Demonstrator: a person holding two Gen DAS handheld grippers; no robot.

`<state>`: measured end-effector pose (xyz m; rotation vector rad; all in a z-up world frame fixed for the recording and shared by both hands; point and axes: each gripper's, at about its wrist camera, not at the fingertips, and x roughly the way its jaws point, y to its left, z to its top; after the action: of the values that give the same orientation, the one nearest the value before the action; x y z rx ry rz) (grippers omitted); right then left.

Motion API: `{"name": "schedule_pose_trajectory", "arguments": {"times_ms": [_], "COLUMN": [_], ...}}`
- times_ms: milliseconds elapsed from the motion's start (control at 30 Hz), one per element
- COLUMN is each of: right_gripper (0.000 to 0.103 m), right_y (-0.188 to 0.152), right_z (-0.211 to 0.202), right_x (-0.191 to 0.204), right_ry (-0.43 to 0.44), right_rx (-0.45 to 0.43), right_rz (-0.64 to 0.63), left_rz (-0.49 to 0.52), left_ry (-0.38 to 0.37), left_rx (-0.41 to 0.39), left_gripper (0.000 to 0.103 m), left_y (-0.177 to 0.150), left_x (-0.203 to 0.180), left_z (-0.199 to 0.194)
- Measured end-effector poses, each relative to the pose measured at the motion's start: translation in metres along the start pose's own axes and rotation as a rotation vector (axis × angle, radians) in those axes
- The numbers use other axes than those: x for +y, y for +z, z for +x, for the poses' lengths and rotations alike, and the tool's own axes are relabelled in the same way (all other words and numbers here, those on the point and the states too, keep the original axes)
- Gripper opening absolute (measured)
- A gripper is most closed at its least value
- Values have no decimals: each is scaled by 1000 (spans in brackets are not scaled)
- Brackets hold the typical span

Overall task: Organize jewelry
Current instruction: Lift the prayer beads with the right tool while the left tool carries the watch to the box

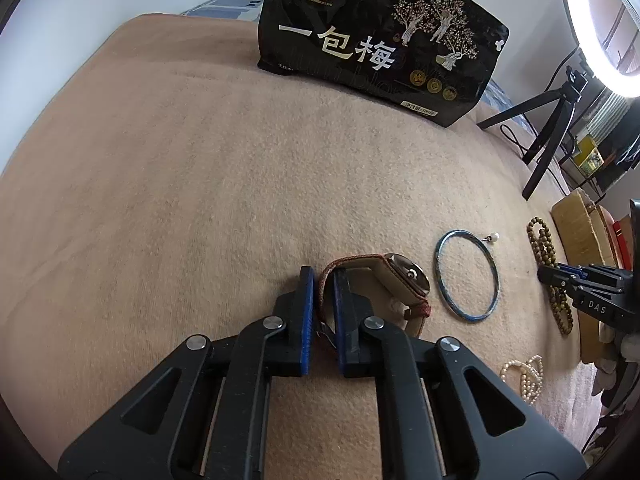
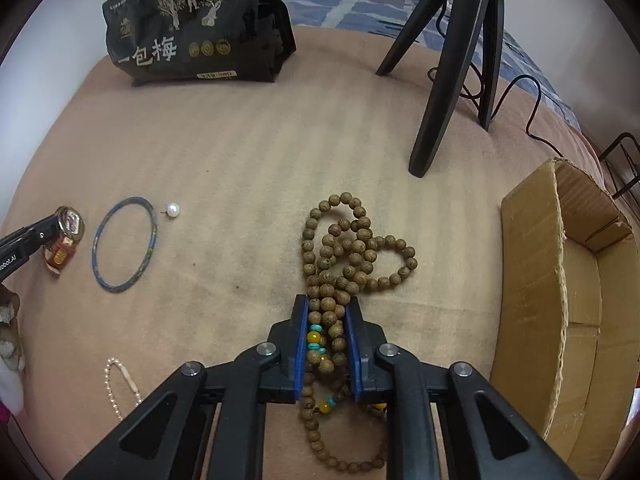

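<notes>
Both claws closed on jewelry lying on the tan blanket [image 2: 240, 160] of a bed.

Surroundings: black snack bag with white Chinese lettering [image 1: 380, 36] stands at the far edge; black tripod [image 2: 448, 72] with trailing cable stands to the right; open brown cardboard box [image 2: 560, 300] sits just right of the right claw [image 2: 327, 332]. Loose between the claws: thin blue bangle [image 2: 126, 244], single white pearl stud [image 2: 173, 210] just beside it, and a pearl strand [image 2: 118, 384] nearer the camera. Left claw [image 1: 322, 312] pinches the reddish-brown strap of the wristwatch [image 1: 404, 280]; the watch case lies just right of the fingers, near the bangle. Right claw is closed on the brown wooden bead strand [image 2: 352, 248], with turquoise and amber beads between its blue pads; bead loops spread ahead of the tips and trail back beneath the claw.
</notes>
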<state>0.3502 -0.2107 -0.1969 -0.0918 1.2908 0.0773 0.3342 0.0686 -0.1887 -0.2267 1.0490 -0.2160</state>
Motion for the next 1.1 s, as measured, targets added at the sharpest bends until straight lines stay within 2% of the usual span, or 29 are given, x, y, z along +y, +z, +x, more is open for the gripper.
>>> {"name": "schedule_pose_trajectory", "arguments": {"times_ms": [67,167,333,833,1100], "right_gripper": [11,10,10,10,10], "right_y": [-3,-16,-25,-41,-57], "right_z": [-4,-17,-36,-121,-171], "right_x": [0,-6,-5,-3,-3], "right_ry": [28,81,102,106,101], "right_rx": [-11,-37,-74,-228,-306], "right_rz": [13,43,49,3,-19], "left_rz": [-3,-1,18,76,111], "left_ry": [-4,-5,-10,-31,-80], "left_rx": [-2,-7,-27,-122,-158], "left_gripper": [7,7,7,6,6], "left_y": [-2,-6,-14,-24,-31], "left_x": [0,-2,-10,-42,-72], "left_z": [-4,-10,-25,-94,-132]}}
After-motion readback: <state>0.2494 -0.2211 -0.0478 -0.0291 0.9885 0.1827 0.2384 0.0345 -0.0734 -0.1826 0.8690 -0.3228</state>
